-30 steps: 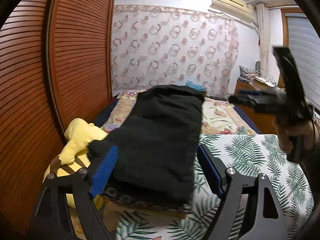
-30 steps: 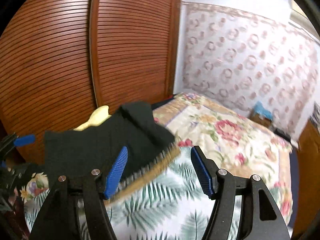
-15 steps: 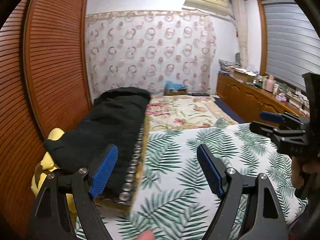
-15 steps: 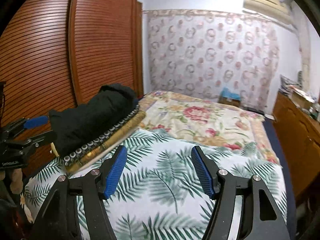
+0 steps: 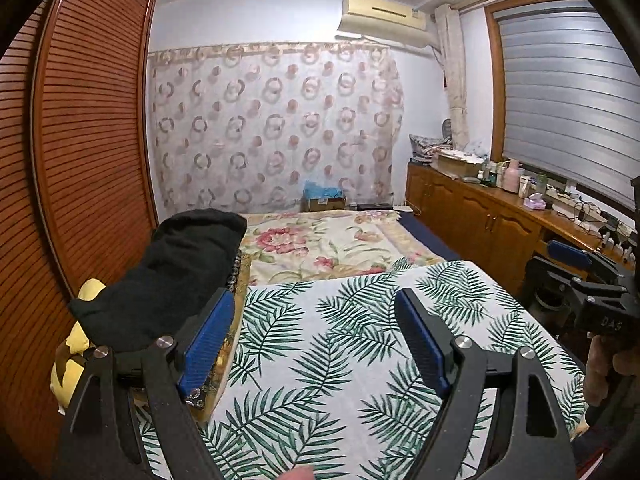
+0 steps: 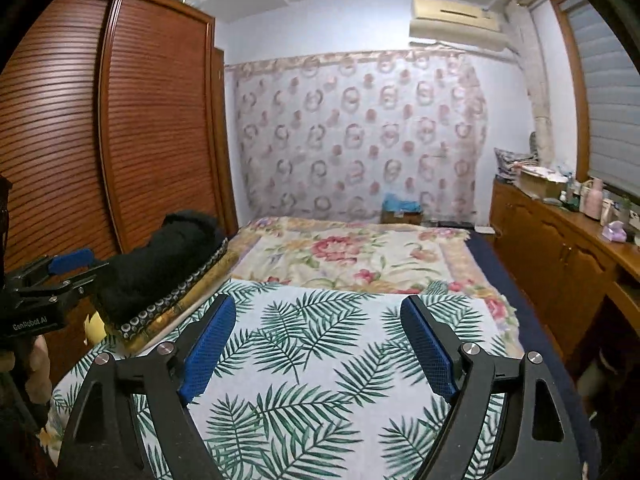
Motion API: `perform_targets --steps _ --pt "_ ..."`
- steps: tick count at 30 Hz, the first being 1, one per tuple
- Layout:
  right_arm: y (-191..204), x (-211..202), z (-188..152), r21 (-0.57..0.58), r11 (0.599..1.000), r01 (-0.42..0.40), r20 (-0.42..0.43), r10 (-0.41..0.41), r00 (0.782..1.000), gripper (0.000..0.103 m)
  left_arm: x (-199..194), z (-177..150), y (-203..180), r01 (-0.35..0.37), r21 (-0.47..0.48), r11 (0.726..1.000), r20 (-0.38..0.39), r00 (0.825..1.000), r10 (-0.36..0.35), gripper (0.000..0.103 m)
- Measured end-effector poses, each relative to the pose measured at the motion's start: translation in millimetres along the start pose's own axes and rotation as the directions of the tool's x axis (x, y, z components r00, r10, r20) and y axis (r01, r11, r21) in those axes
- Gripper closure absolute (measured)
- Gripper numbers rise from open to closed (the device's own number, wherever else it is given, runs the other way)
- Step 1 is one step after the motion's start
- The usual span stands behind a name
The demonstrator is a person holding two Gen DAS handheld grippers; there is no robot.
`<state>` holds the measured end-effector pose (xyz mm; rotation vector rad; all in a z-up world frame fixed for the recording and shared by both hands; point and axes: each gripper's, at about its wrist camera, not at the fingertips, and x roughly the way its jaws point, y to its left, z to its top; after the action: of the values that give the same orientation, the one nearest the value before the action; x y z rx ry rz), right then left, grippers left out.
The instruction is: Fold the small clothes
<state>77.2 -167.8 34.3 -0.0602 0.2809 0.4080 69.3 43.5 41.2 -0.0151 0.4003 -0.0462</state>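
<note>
Left wrist view: your left tongs (image 5: pixel 312 344) stand released, having swung right off the folded black garment (image 5: pixel 168 276), now far left on the bed (image 5: pixel 340 320).

Right wrist view: your right tongs (image 6: pixel 316 344) are opening, empty; the fold looks done.

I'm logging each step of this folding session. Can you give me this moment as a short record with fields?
surface: leaf-print cloth spread over the near part of the bed
black garment: folded, lying on a patterned cushion at the cloth's left edge
left gripper: open, nothing between its pads
right gripper: jaws opening, nothing between them
next garment: none in view on the cloth
</note>
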Motion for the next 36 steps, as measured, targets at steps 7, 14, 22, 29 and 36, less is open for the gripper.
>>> perform_targets --steps 7,14,22,29,36 --pt "20.5 -13.8 -13.0 0.011 0.999 0.030 0.030 -0.030 0.999 0.017 -11.6 3.7 -9.3 0.003 0.001 1.000 0.027 1.000 -0.003 0.019" --pt "21.3 0.7 -23.6 0.024 0.999 0.041 0.032 -0.042 0.999 0.017 -11.3 1.8 -9.2 -0.005 0.004 1.000 0.025 1.000 0.005 0.019" --pt "12.9 1.8 -23.0 0.036 0.998 0.043 0.023 -0.044 0.999 0.017 -10.6 2.0 -8.6 -0.004 0.004 1.000 0.025 1.000 0.004 0.019" --pt "7.4 -1.8 -22.6 0.037 0.998 0.042 0.017 -0.043 0.999 0.017 -10.4 2.0 -8.7 -0.004 0.002 1.000 0.025 1.000 0.004 0.019" --pt "3.8 -3.1 -21.7 0.036 0.998 0.042 0.017 -0.043 0.999 0.017 -10.7 0.3 -8.7 -0.006 0.000 1.000 0.031 1.000 0.006 0.019"
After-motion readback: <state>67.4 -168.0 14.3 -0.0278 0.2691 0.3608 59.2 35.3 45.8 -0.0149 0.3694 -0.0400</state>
